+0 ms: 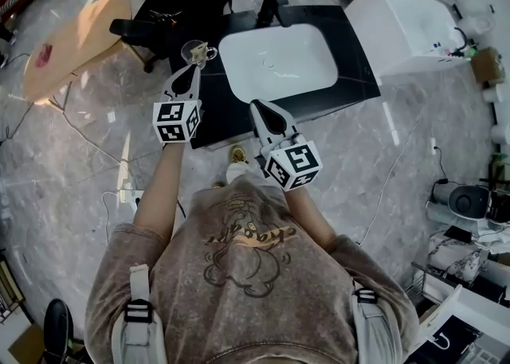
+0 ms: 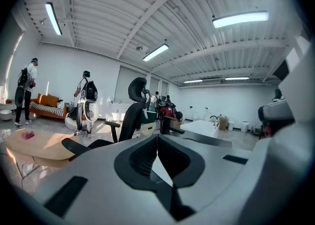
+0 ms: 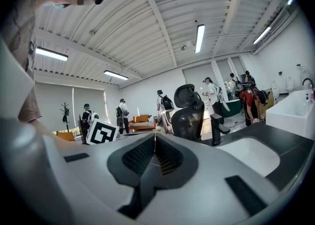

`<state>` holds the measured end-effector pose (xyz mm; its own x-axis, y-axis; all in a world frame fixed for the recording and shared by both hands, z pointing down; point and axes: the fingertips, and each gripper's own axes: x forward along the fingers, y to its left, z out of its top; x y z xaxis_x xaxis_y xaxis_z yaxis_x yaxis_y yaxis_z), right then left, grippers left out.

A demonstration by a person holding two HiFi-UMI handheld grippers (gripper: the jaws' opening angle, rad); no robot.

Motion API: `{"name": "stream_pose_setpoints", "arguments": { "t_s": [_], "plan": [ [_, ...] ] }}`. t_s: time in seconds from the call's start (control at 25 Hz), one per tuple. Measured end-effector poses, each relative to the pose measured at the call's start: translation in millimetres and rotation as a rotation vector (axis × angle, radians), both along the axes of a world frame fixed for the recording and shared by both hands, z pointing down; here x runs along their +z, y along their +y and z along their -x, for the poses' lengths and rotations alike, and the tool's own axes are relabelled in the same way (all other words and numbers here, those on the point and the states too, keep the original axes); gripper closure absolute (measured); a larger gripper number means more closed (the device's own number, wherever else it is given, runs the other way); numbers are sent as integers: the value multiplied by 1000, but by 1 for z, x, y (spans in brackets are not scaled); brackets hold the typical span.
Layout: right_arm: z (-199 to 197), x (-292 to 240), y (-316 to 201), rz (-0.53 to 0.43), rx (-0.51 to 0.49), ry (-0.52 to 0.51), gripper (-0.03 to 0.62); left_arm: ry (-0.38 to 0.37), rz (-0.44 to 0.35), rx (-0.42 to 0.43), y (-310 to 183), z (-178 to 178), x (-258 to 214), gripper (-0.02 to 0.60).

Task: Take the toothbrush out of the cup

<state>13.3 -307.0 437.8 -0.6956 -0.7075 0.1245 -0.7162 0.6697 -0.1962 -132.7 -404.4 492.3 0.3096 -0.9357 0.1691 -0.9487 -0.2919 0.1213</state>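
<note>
Head view: the small see-through cup (image 1: 191,52) stands just past the left claw (image 1: 193,69), and the pale toothbrush (image 1: 200,47) looks to be inside it. Left gripper view: jaws closed, holding nothing. Right gripper view: the right claw (image 3: 154,143) is closed and empty too. The taking out is not yet done.

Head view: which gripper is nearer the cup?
The left gripper: its tips sit just short of the clear cup at the black counter's left corner. The right gripper hangs back at the counter's front edge.
</note>
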Motion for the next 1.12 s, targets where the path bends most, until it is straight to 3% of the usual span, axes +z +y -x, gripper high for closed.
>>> {"name": "stream_pose_setpoints", "arguments": {
  "t_s": [0.6, 0.72, 0.84, 0.92, 1.12],
  "plan": [
    [-9, 0, -15, 0, 16, 4, 574, -41, 39, -22, -24, 3, 24, 552],
    [-11, 0, -17, 1, 18, 5, 574, -41, 47, -31, -26, 5, 27, 465],
    [-15, 0, -20, 2, 21, 6, 574, -37, 61, -29, -32, 3, 33, 303],
    [-16, 1, -22, 0, 22, 6, 574, -43, 82, -25, -36, 2, 40, 271],
    [-16, -1, -26, -1, 22, 6, 574, -68, 115, -13, -47, 1, 49, 267]
  ]
}}
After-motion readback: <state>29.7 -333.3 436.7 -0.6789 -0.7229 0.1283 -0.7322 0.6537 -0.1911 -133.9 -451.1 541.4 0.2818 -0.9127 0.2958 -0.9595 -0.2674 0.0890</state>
